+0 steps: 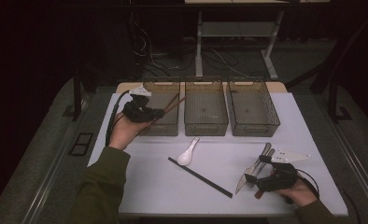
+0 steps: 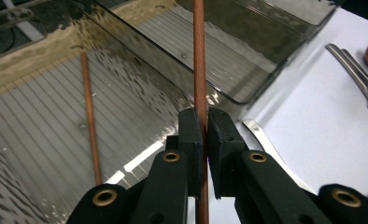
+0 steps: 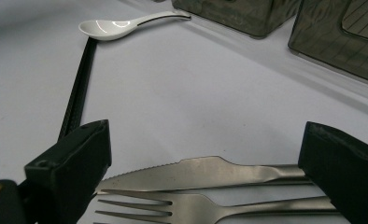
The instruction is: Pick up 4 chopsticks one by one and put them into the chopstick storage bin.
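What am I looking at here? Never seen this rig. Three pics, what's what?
No robot arm: a person at a white table holds a hand-operated two-jaw gripper in each hand.

The high view looks down from above the person's side. The other two pictures come from cameras riding on the grippers, looking along their black jaws.

The left gripper is shut on a brown chopstick over the leftmost of three clear bins; a second brown chopstick already lies inside that bin.

The right gripper is open, its jaws standing to either side of a steel knife and fork lying on the table.

Also on the table: a white spoon and a black chopstick. The middle bin and right bin look empty.
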